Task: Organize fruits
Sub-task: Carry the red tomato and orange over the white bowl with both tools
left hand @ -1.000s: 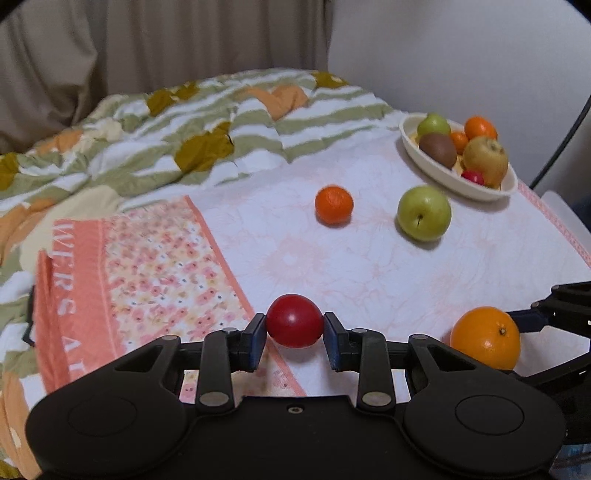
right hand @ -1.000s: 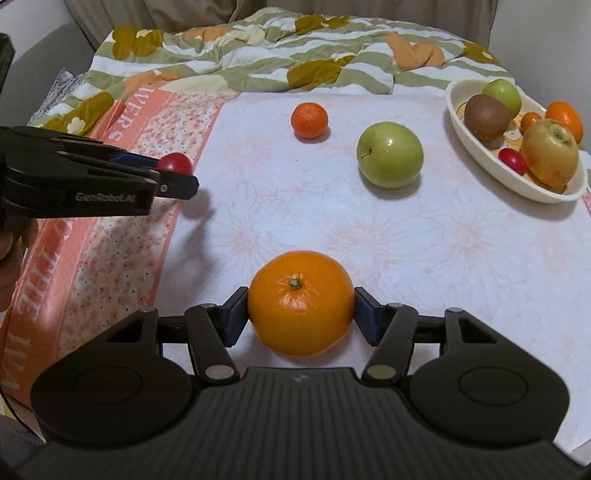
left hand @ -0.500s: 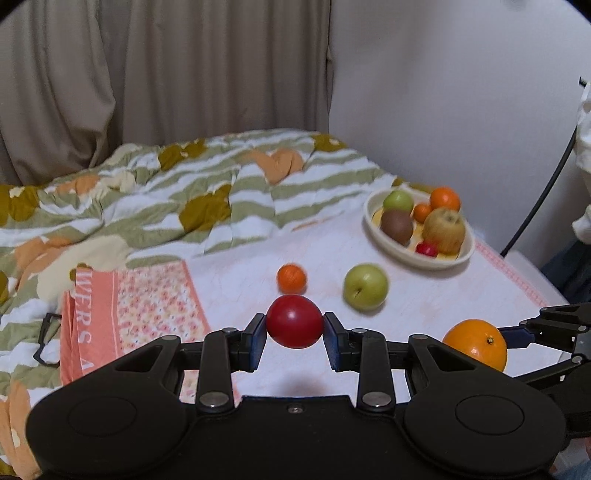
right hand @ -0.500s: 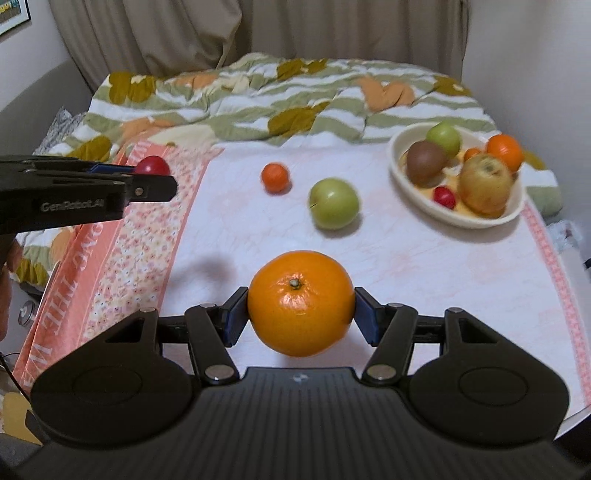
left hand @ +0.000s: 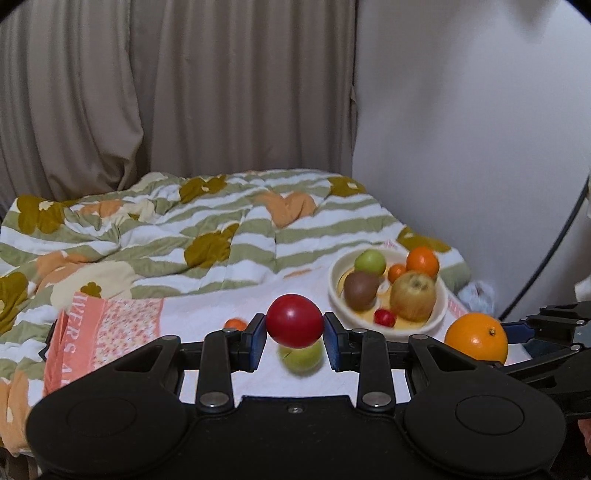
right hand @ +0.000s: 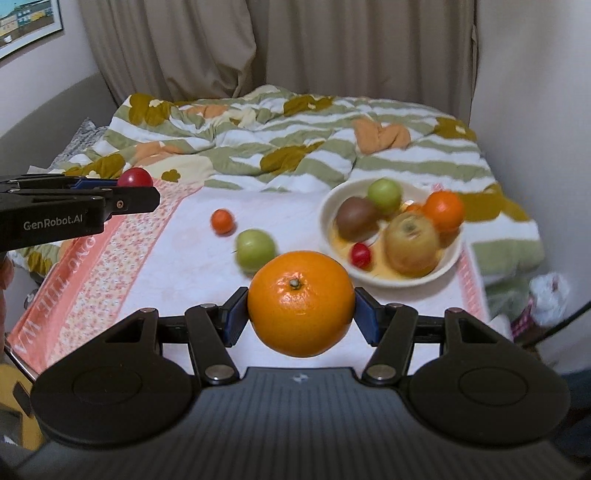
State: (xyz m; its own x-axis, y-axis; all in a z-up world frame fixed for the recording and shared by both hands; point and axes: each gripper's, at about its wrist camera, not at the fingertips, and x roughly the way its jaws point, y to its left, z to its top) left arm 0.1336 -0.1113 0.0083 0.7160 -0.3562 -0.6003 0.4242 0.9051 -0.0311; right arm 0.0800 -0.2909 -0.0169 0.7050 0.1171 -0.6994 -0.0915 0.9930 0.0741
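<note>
Left gripper (left hand: 294, 345) clamps red fruit (left hand: 294, 321), held aloft. Right gripper (right hand: 301, 320) clamps large orange (right hand: 301, 302). Only the right wrist view shows the framed picture (right hand: 26, 27). On the cloth: tangerine (right hand: 222, 220), green apple (right hand: 255, 248), fruit bowl (right hand: 406, 276).

On the bed, a bowl (right hand: 391, 278) sits to the right, with a kiwi (right hand: 356, 218), pear (right hand: 412, 242) and other fruits in it. Left of the bowl lie an apple (right hand: 255, 247) and, farther back and left, a mandarin (right hand: 222, 221). A rumpled blanket (right hand: 295, 147) lies behind them.
</note>
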